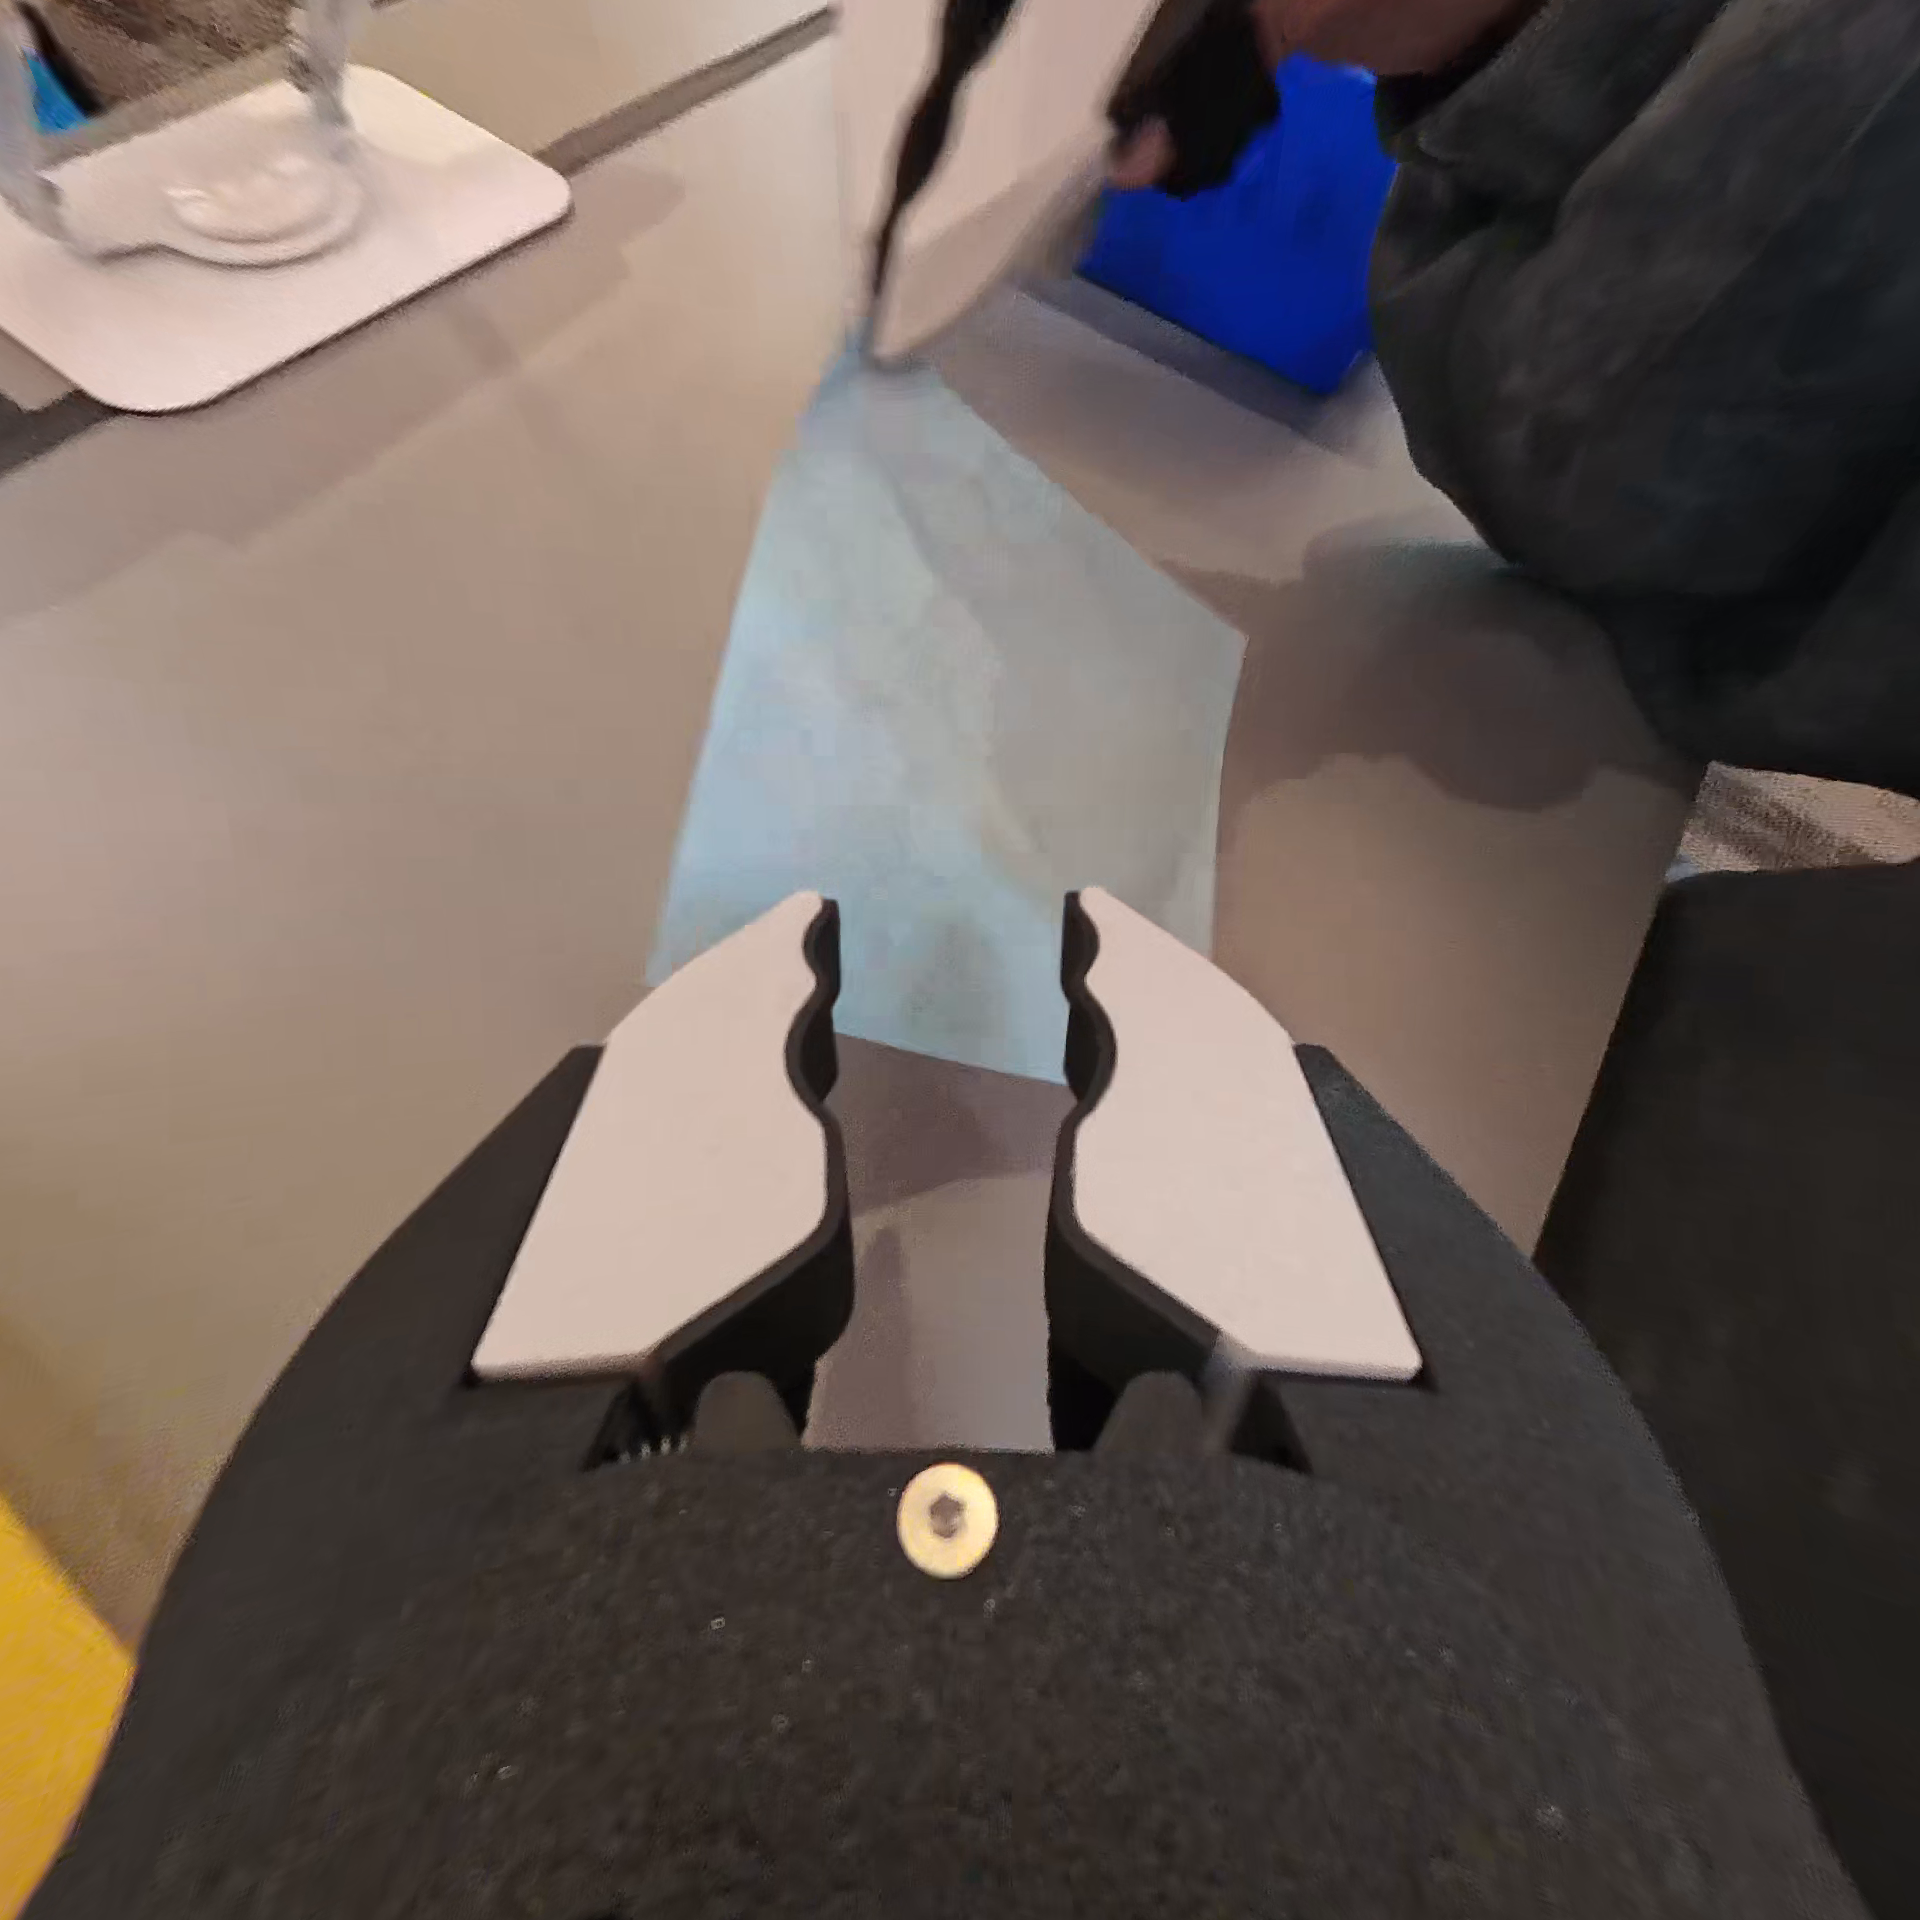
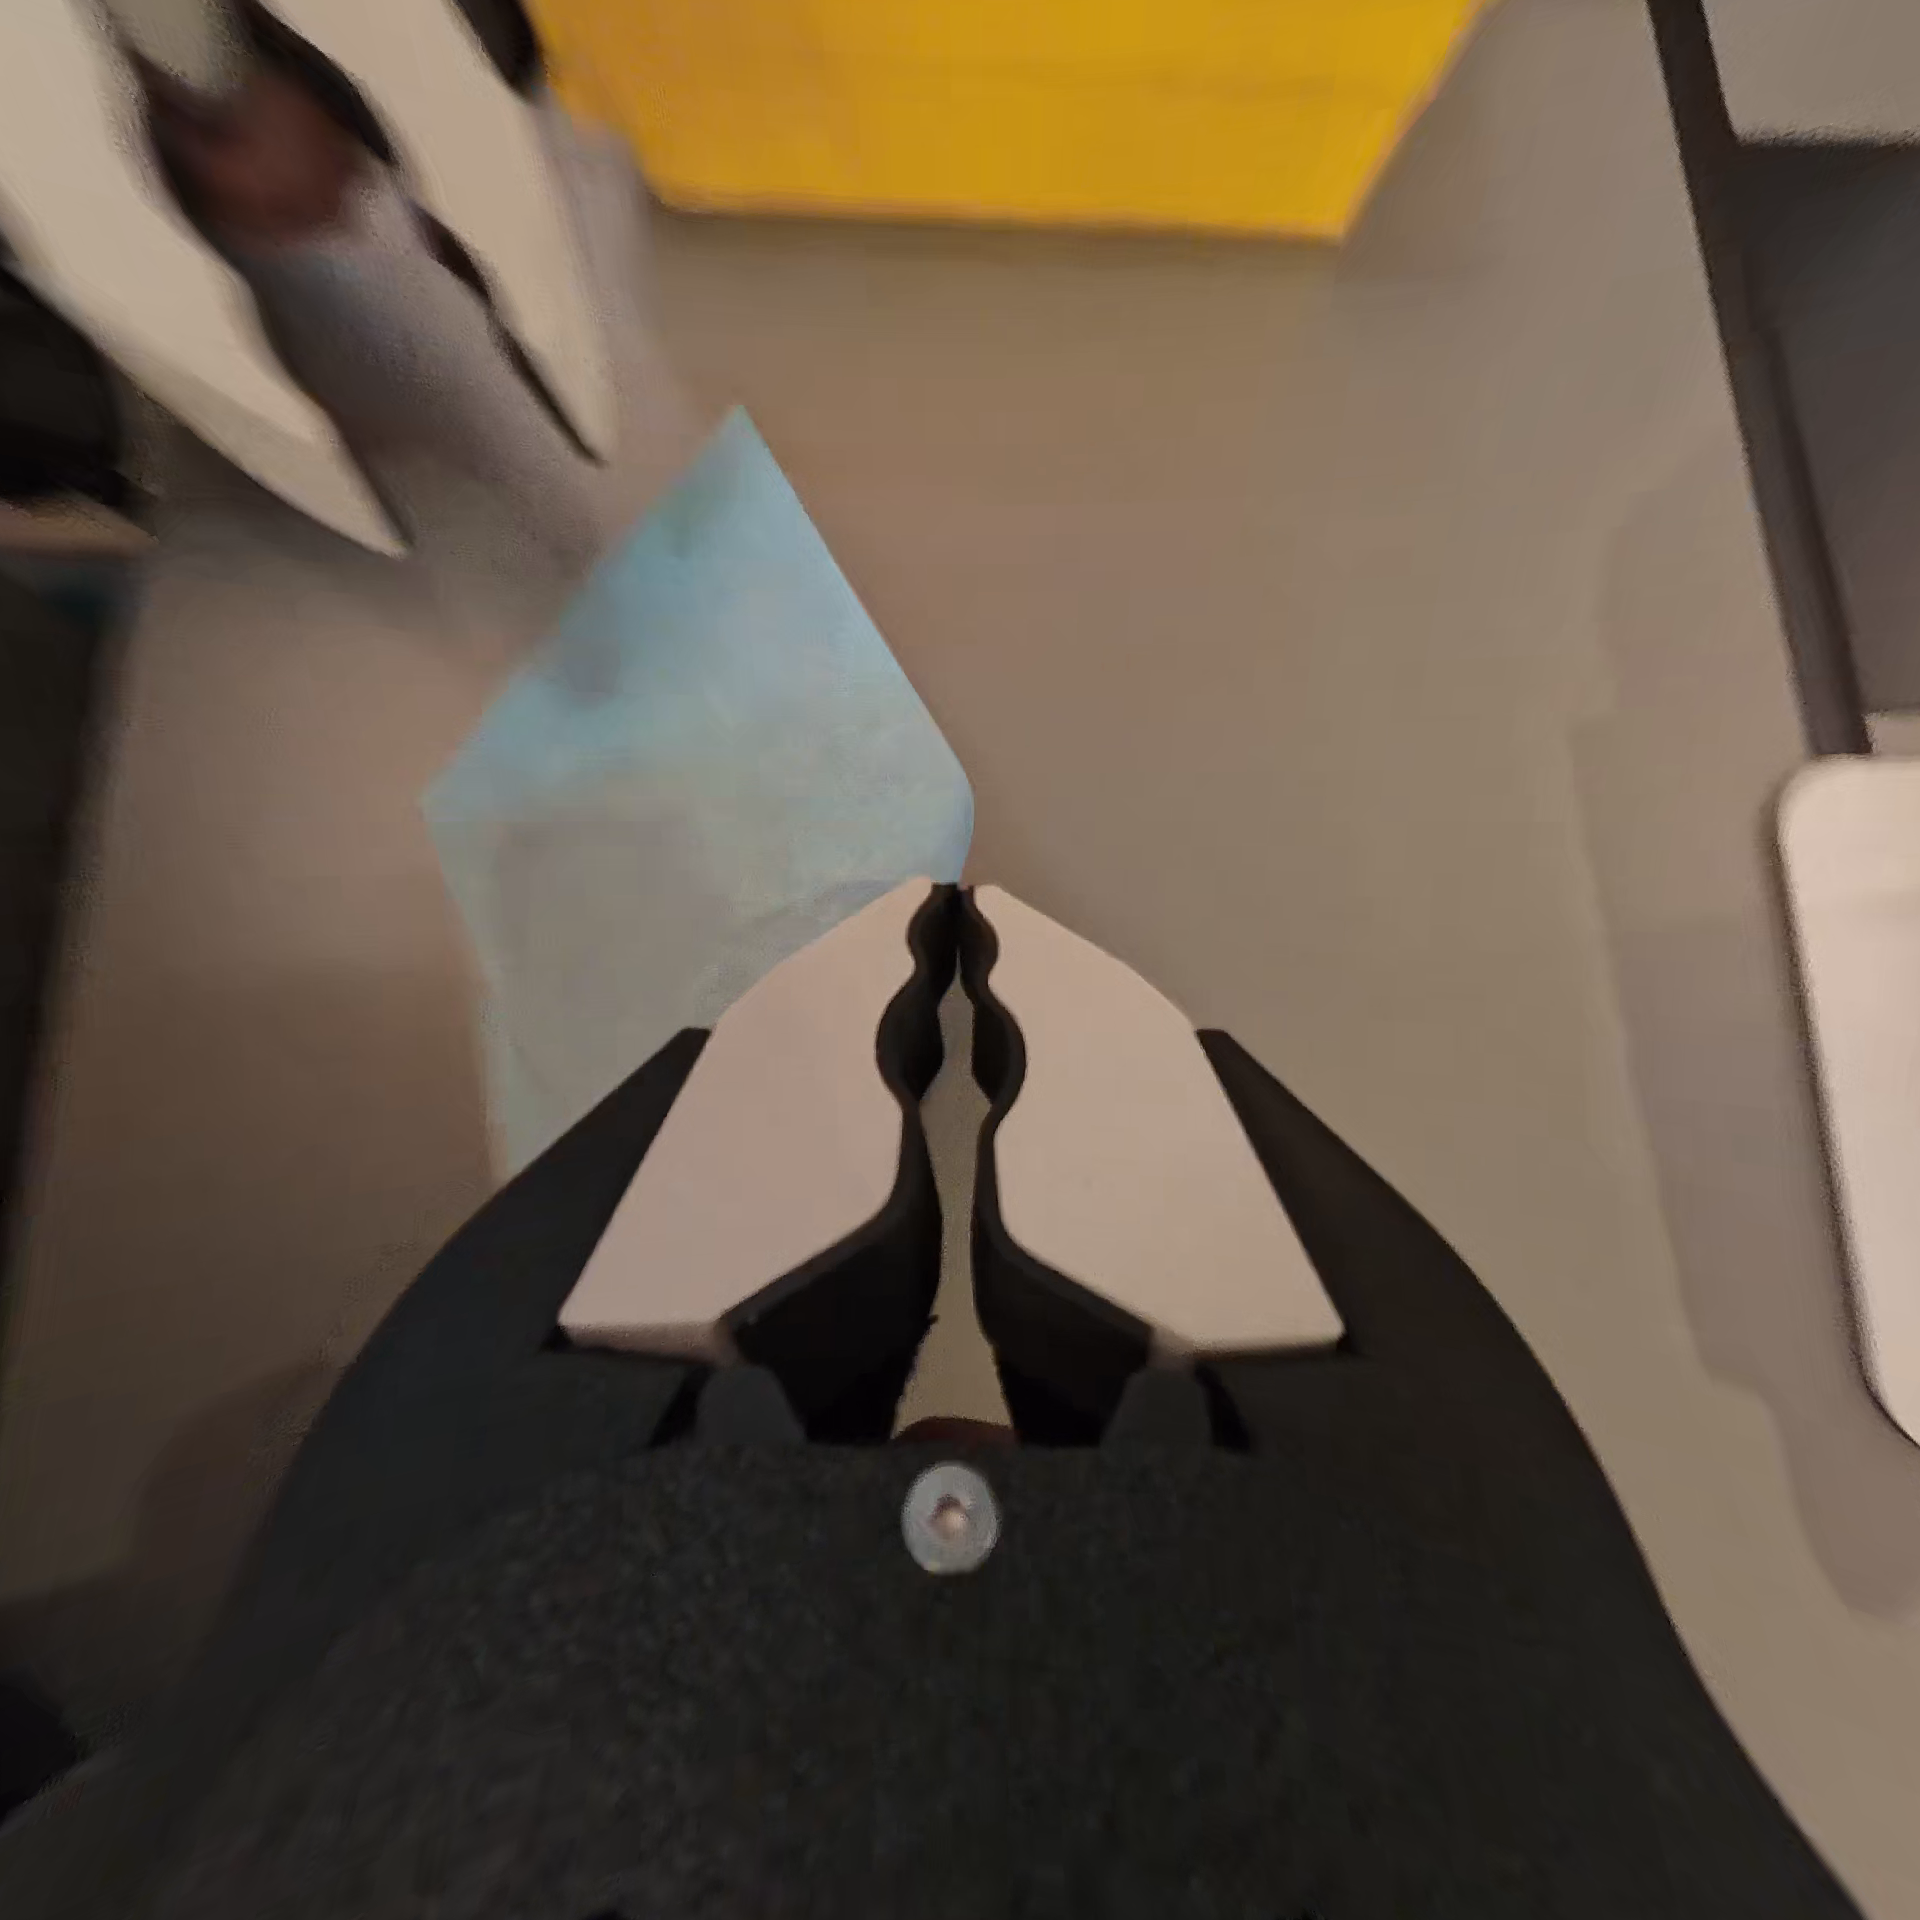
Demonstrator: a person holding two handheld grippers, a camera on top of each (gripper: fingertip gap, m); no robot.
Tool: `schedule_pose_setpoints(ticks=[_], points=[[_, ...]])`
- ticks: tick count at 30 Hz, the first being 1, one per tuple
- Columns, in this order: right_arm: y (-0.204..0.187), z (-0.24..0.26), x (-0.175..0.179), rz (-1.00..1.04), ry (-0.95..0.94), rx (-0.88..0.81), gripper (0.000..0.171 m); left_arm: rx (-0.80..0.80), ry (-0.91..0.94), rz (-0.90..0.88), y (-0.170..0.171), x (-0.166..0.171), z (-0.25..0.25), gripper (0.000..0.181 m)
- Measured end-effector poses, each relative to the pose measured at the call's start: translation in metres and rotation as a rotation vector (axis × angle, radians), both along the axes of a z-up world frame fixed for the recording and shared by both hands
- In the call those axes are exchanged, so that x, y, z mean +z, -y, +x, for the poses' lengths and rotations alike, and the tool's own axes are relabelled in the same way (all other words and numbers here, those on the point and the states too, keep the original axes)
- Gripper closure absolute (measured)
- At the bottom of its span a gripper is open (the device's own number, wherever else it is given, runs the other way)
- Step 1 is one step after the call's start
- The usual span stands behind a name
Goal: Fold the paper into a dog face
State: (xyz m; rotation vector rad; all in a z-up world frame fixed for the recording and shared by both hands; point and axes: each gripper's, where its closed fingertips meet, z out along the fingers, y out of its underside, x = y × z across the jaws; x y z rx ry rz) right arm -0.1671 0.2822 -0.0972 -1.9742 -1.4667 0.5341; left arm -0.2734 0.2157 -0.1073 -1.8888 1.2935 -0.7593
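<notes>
My left gripper [image 1: 948,914] is spread above the near edge of the pale blue paper [image 1: 935,686]; my right gripper [image 2: 958,891] is pressed together at its corner. No writing is readable.

My right gripper [image 2: 957,891] has its fingertips pressed together at the pale blue paper's [image 2: 707,748] near corner. A yellow sheet [image 2: 997,104] lies far ahead.
</notes>
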Motion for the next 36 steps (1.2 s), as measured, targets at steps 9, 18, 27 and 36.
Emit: schedule_pose_setpoints(ticks=[9,18,27,36], points=[[-0.023,0.021,-0.062,0.05,0.203,0.019,0.171,-0.038,-0.205,-0.01,-0.03,-0.071,0.03,0.149],[-0.022,0.026,-0.065,0.062,0.212,-0.051,0.171,-0.029,-0.231,0.003,-0.032,-0.084,0.042,0.154],[-0.023,0.032,-0.075,0.06,0.213,-0.071,0.171,0.008,-0.254,-0.006,-0.018,-0.103,0.049,0.134],[0.054,-0.018,-0.065,0.108,0.145,0.103,0.171,0.04,-0.254,-0.008,-0.019,-0.103,0.052,0.142]])
